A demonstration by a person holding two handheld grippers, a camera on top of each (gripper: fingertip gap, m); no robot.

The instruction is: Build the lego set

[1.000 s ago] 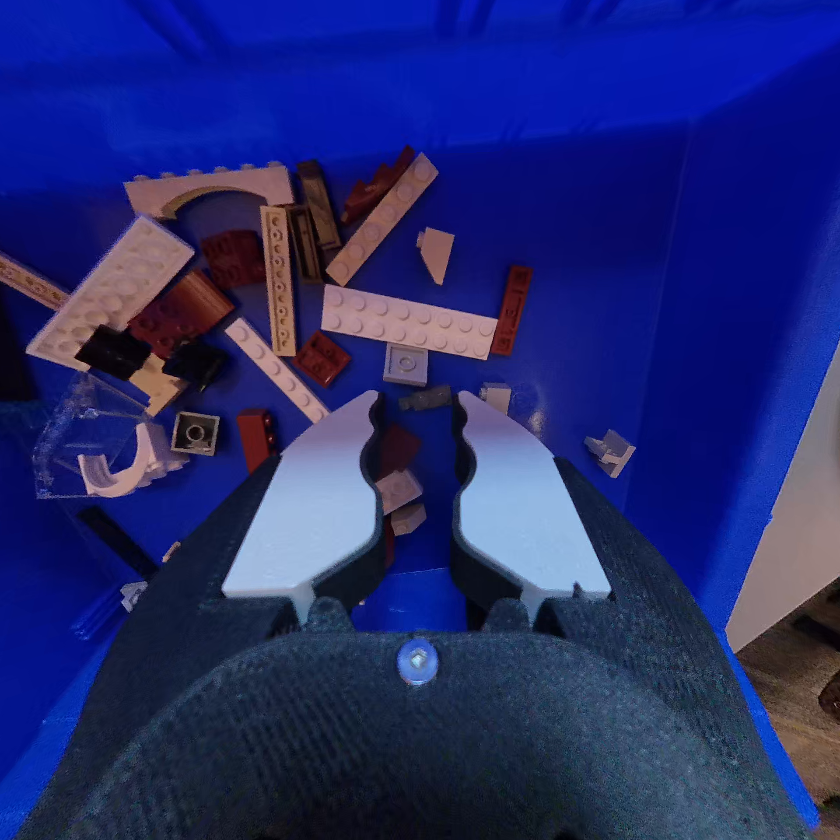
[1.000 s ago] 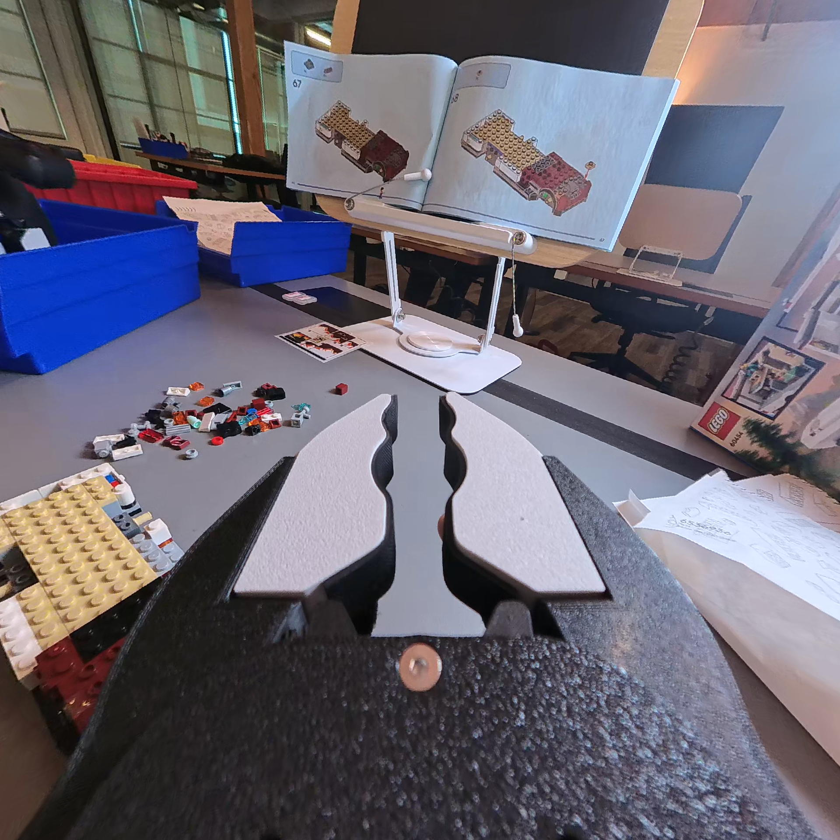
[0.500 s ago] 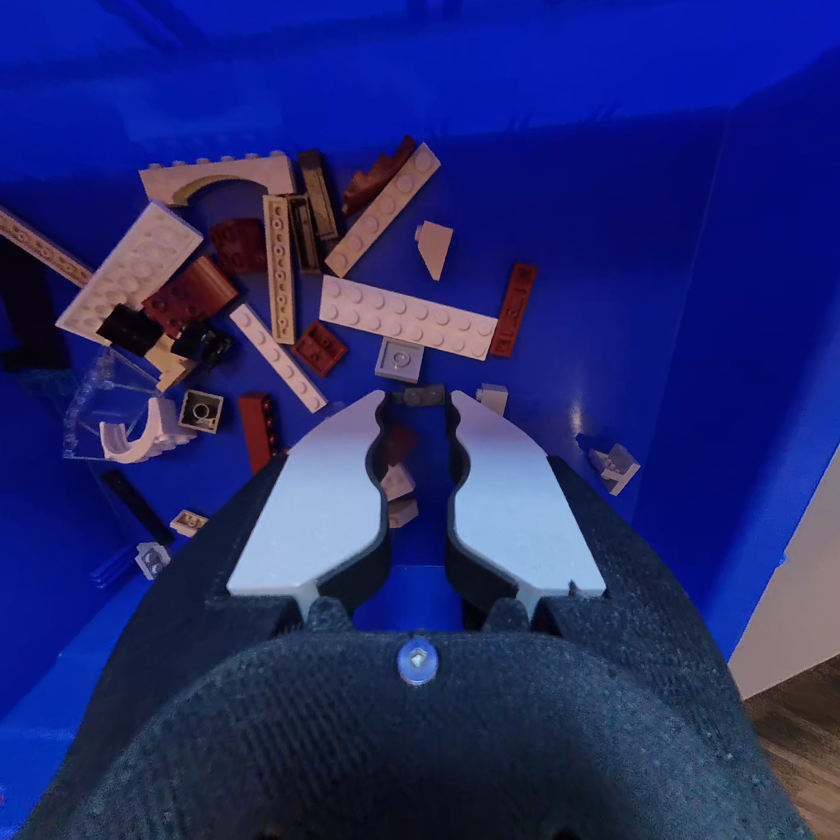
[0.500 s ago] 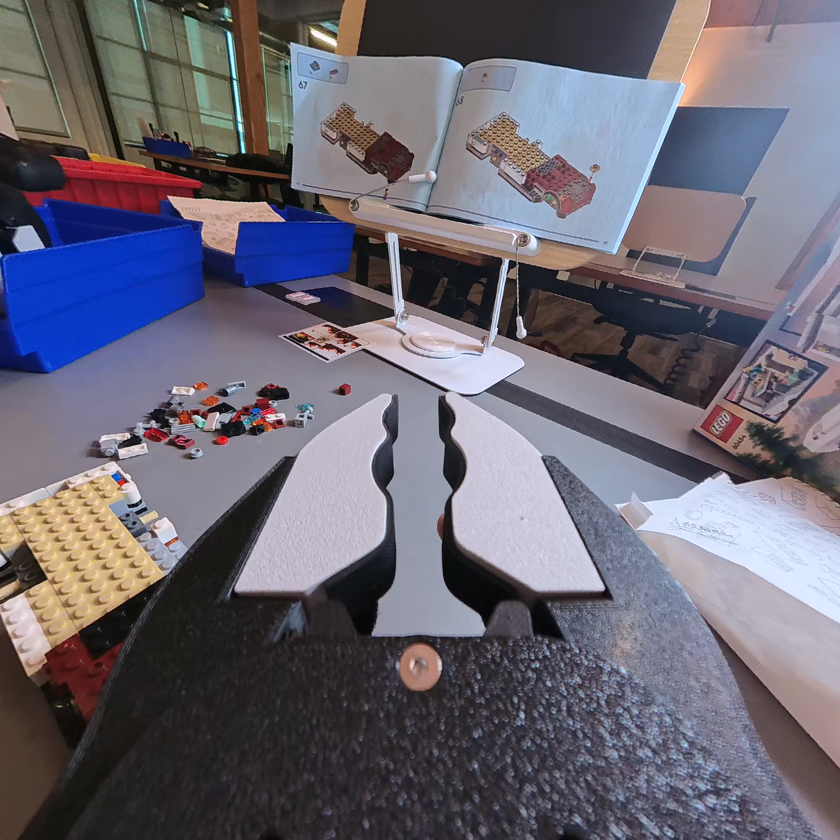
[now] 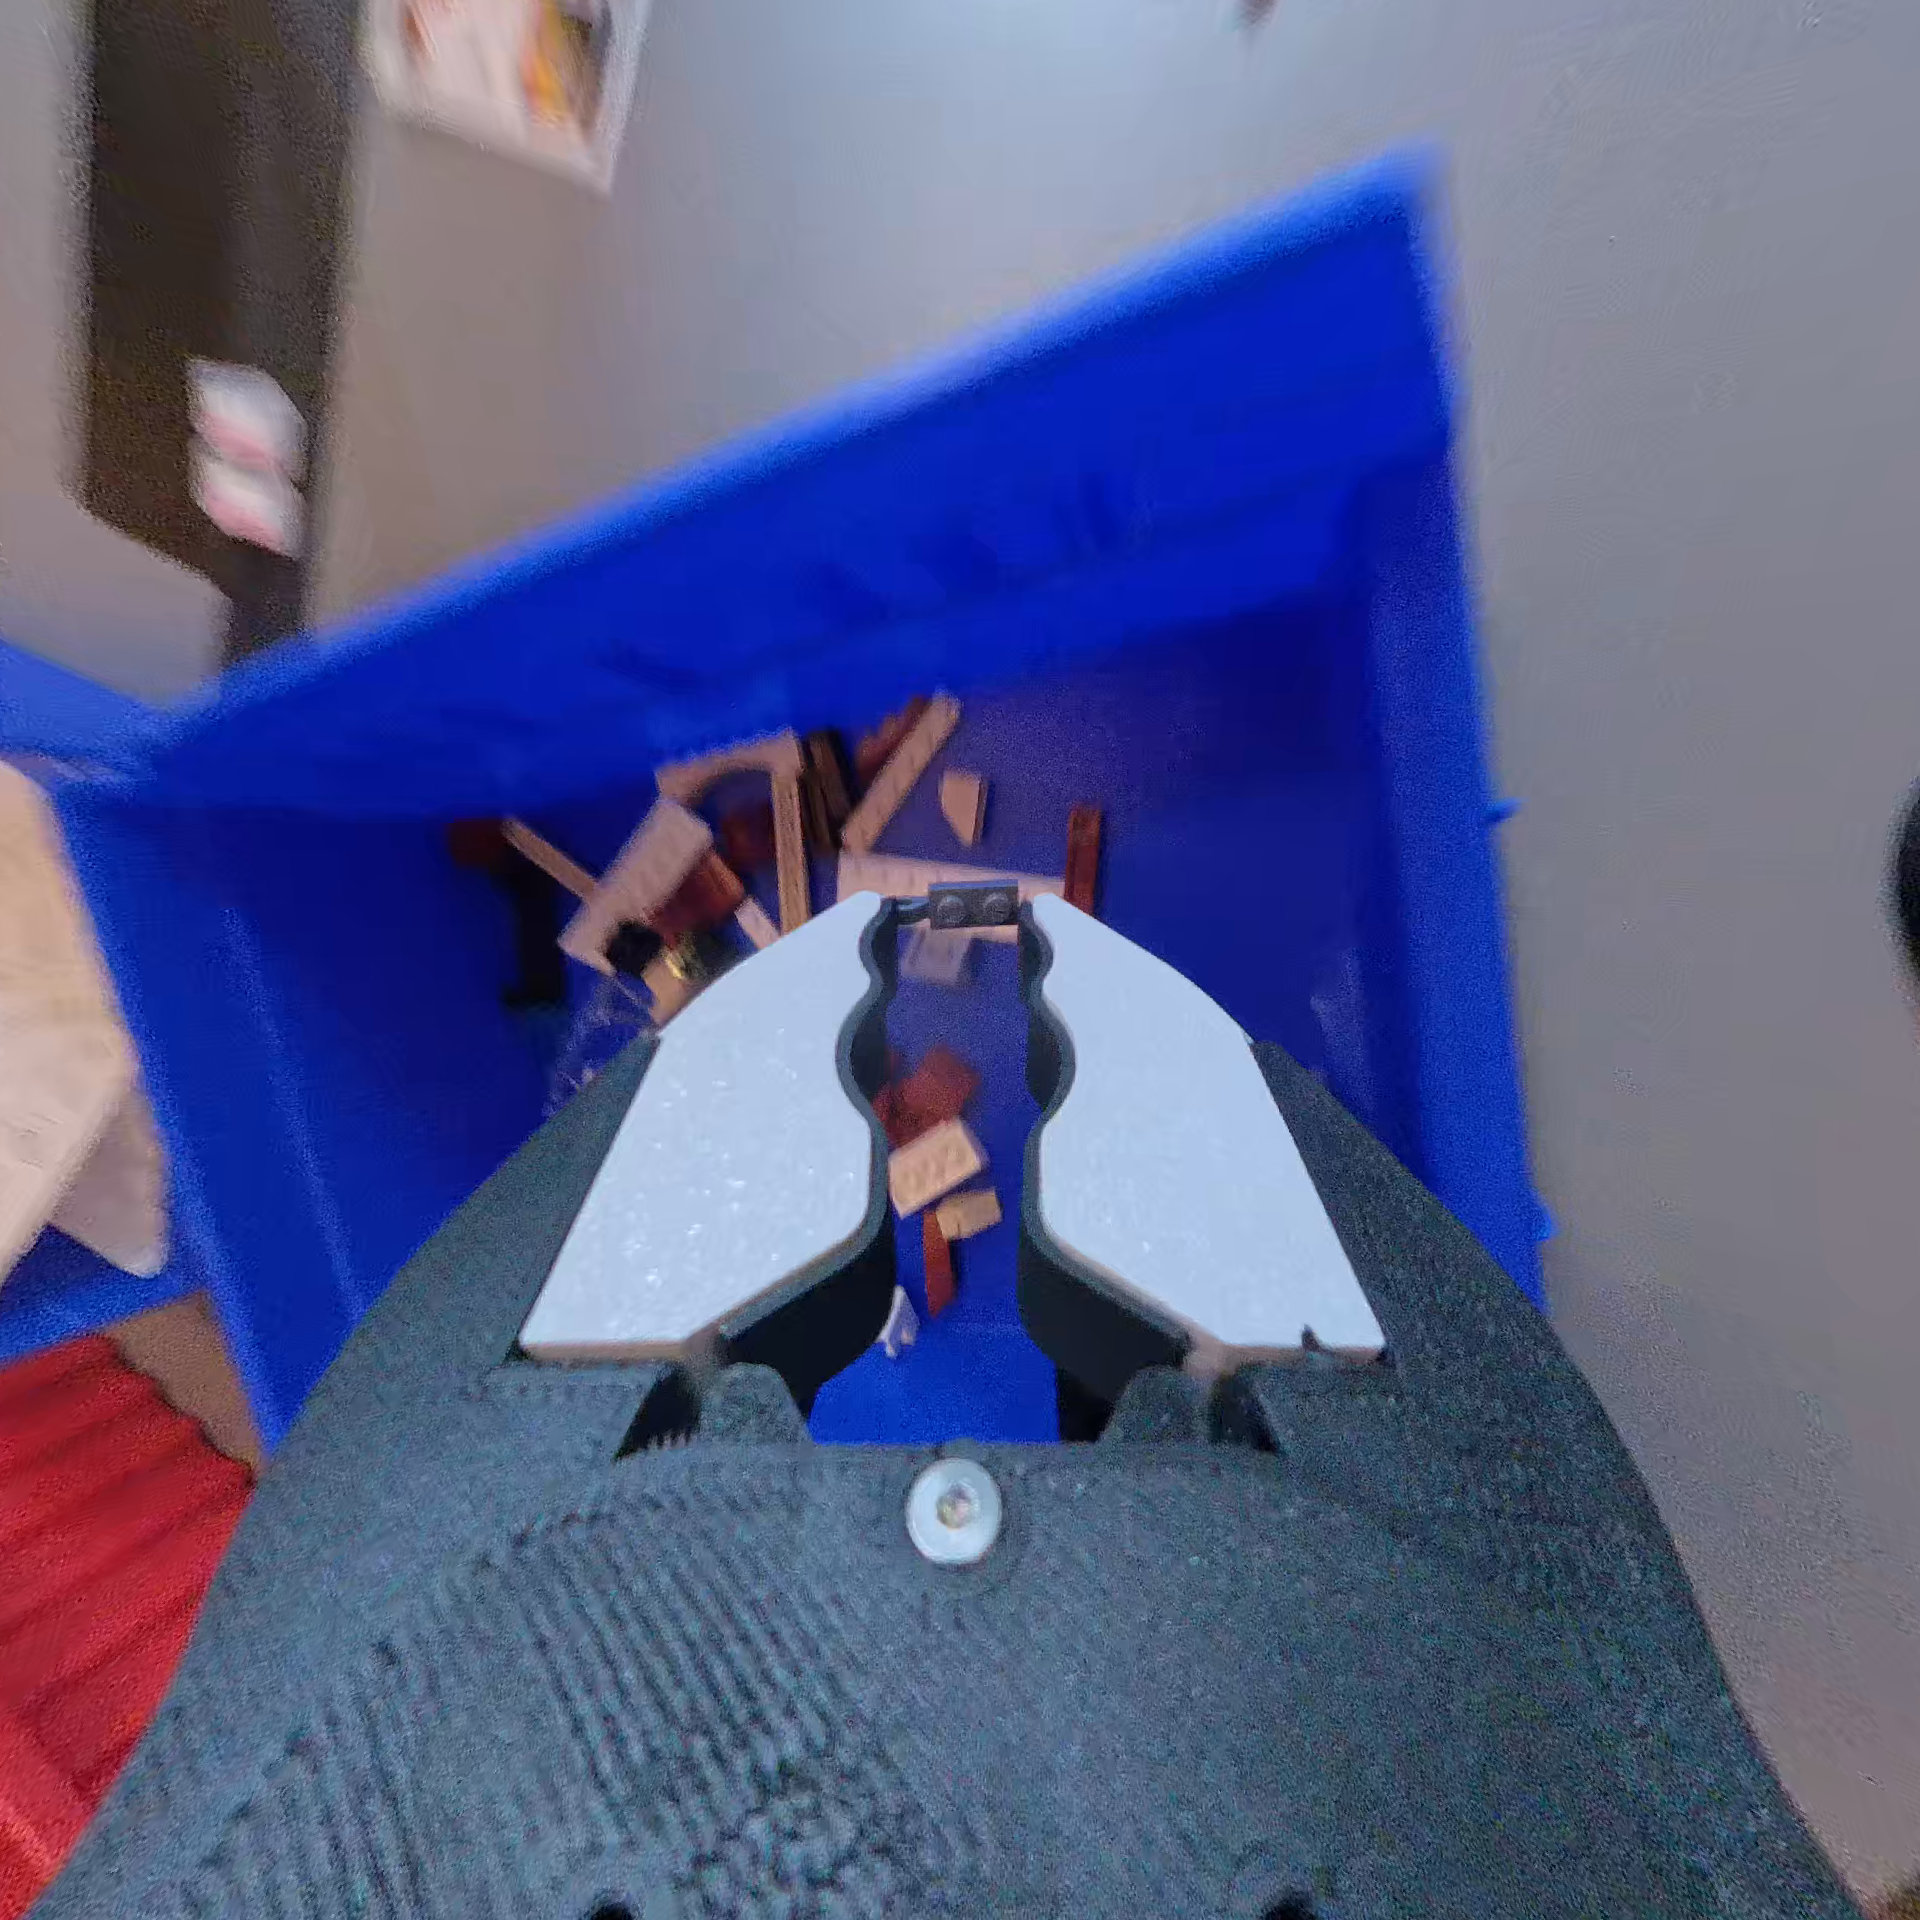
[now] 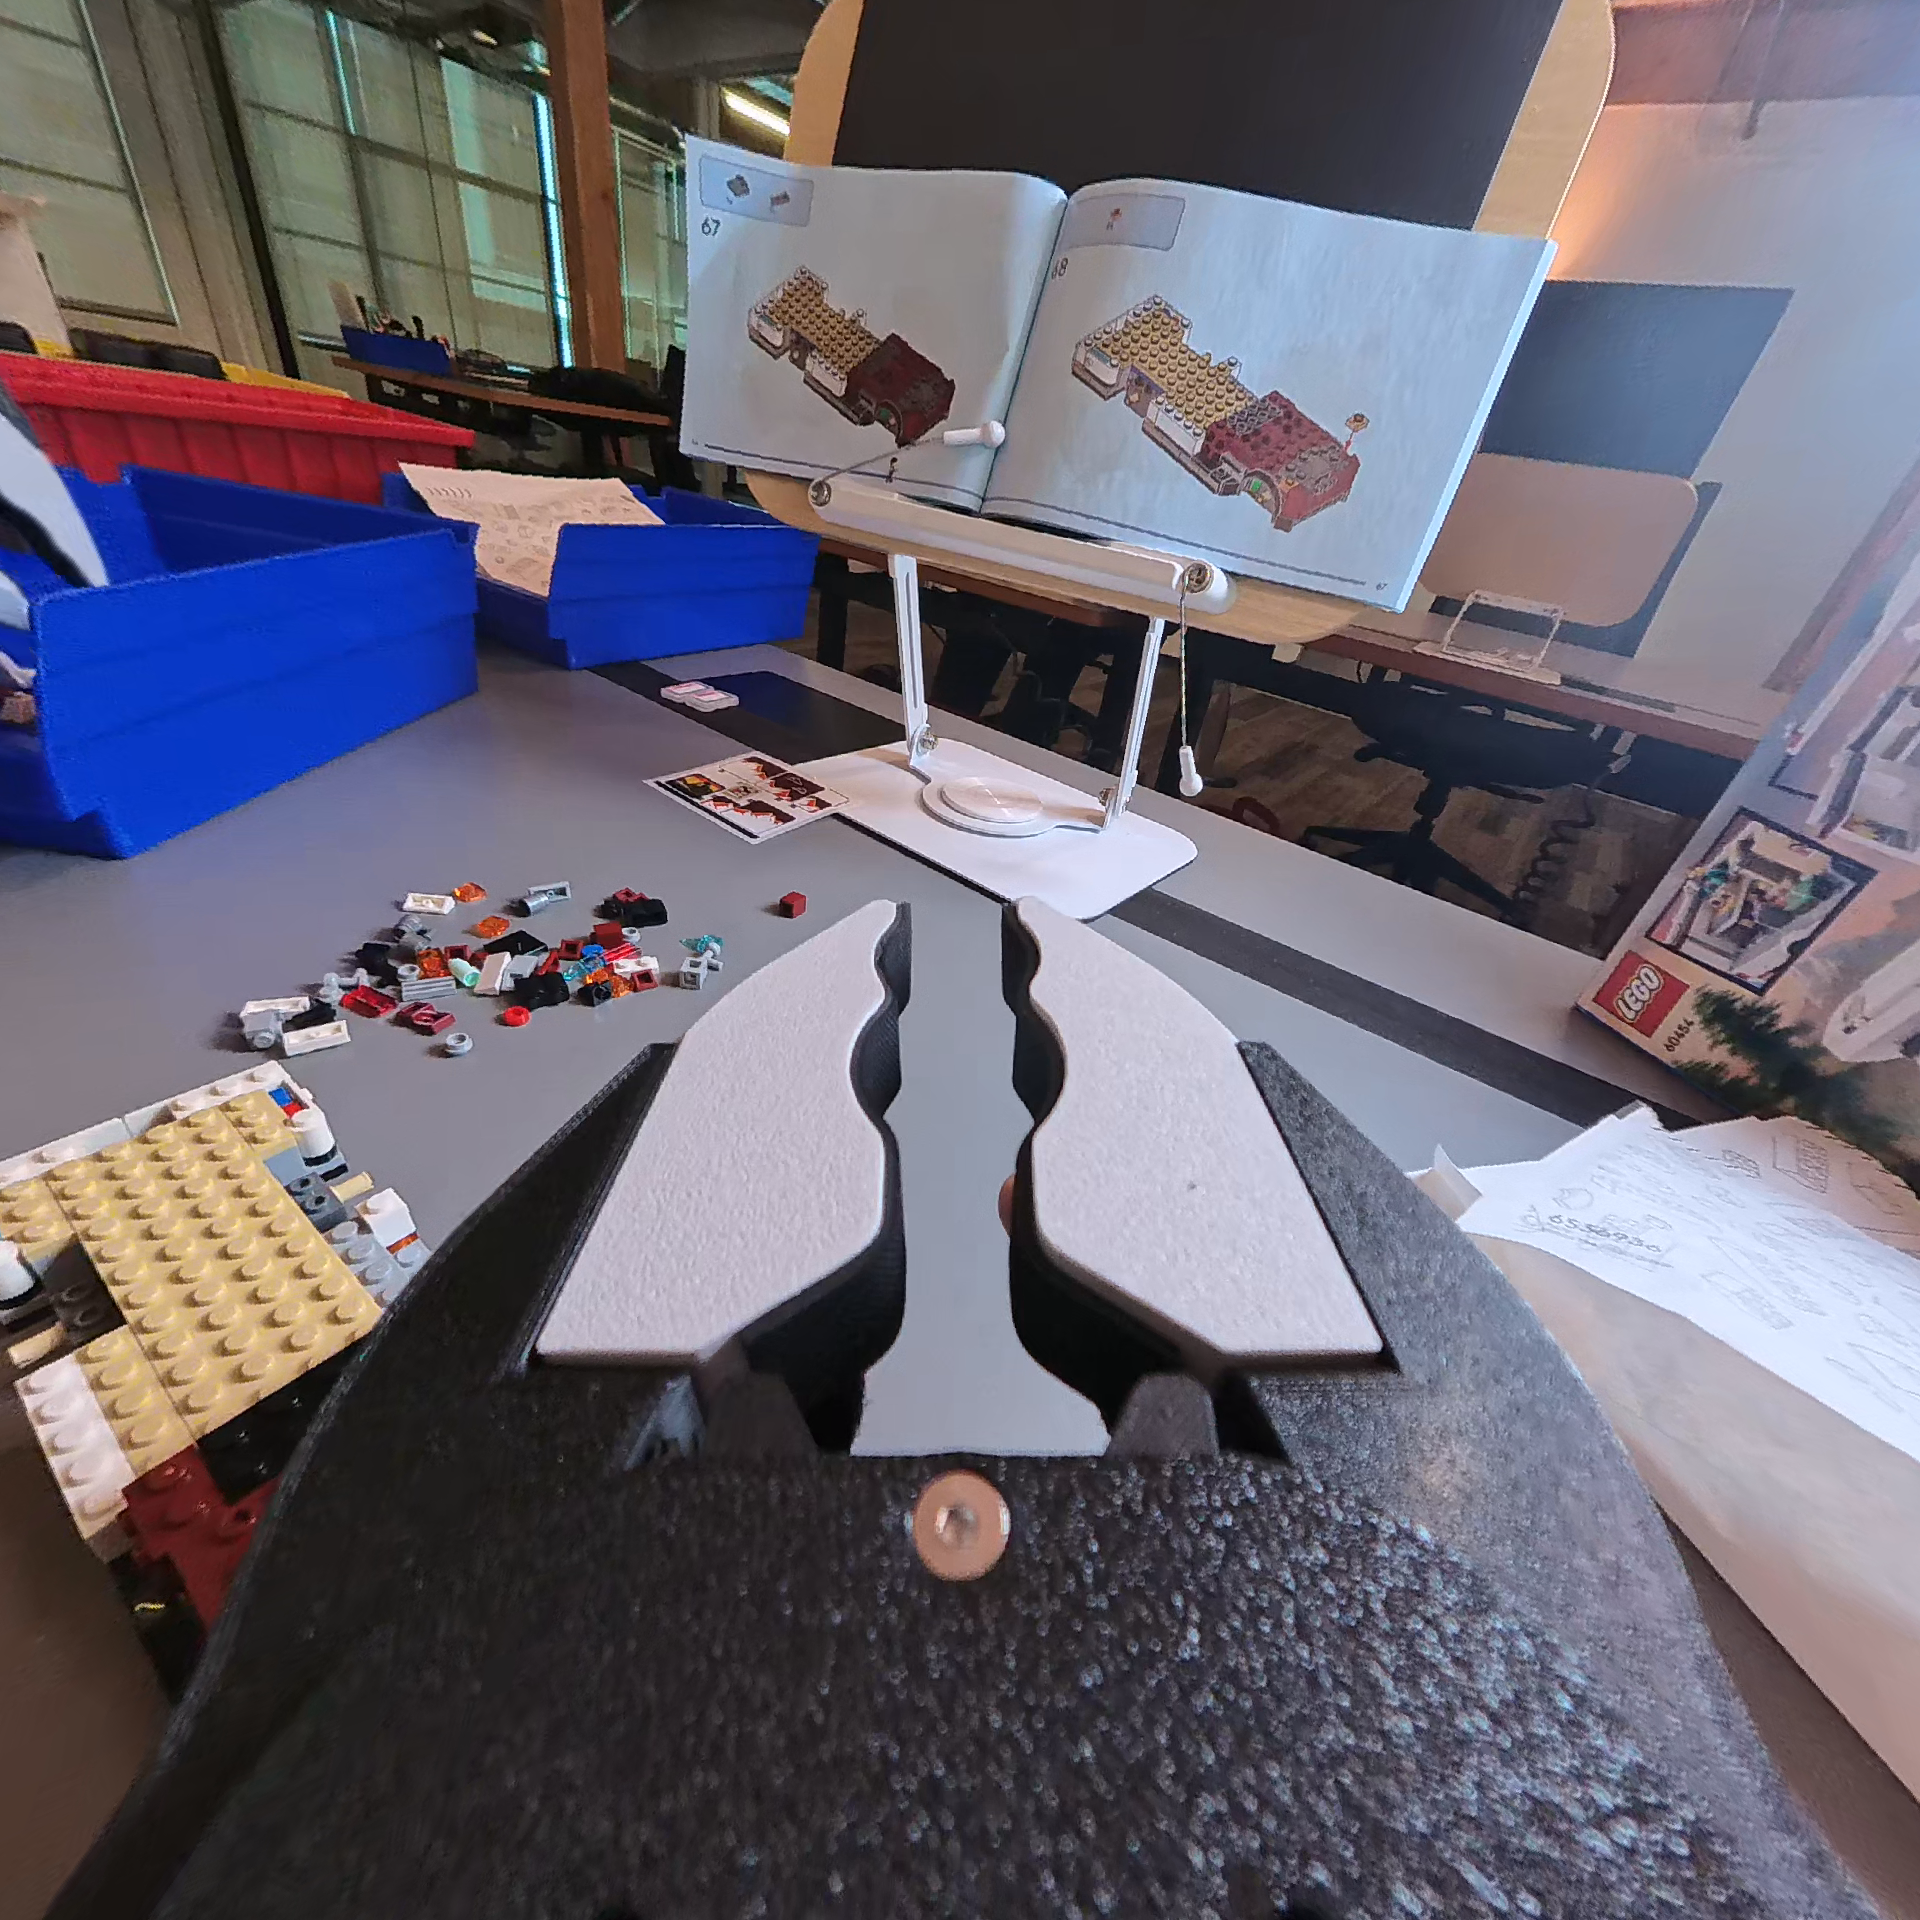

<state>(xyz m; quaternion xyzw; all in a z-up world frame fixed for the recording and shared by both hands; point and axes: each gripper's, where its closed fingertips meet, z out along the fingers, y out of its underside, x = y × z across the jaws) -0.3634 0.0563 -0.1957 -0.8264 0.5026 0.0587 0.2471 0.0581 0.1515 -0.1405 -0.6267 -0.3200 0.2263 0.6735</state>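
The left gripper (image 5: 958,912) has its two white fingertips closed on a small dark grey two-stud plate (image 5: 972,906), which spans the narrow gap between them and sits clear above a blue plastic bin (image 5: 1143,499). Below it, on the bin floor, lie blurred loose building pieces (image 5: 790,821) in tan, white and dark red, with more dark red and tan pieces (image 5: 930,1132) showing through the gap between the fingers. A red bin (image 5: 94,1538) shows at the lower left of that view, and the grey table runs beyond the blue one. The right gripper (image 6: 956,920) hangs above the grey tabletop (image 6: 644,790) with its white fingers slightly apart and nothing between them. To its left lies a scatter of small red, black, grey and orange pieces (image 6: 488,966), and nearer still a partly built model with a tan studded roof (image 6: 177,1257). Ahead stands a white book stand (image 6: 997,810) holding an open instruction booklet (image 6: 1091,364) with printed build pictures and page numbers; a small sticker sheet (image 6: 748,795) lies by its base. A toy set box bearing a red brand logo (image 6: 1745,977) leans at the right, beside white printed paper sheets (image 6: 1714,1247). Two blue storage bins (image 6: 260,644) and a red one stand behind at the left.
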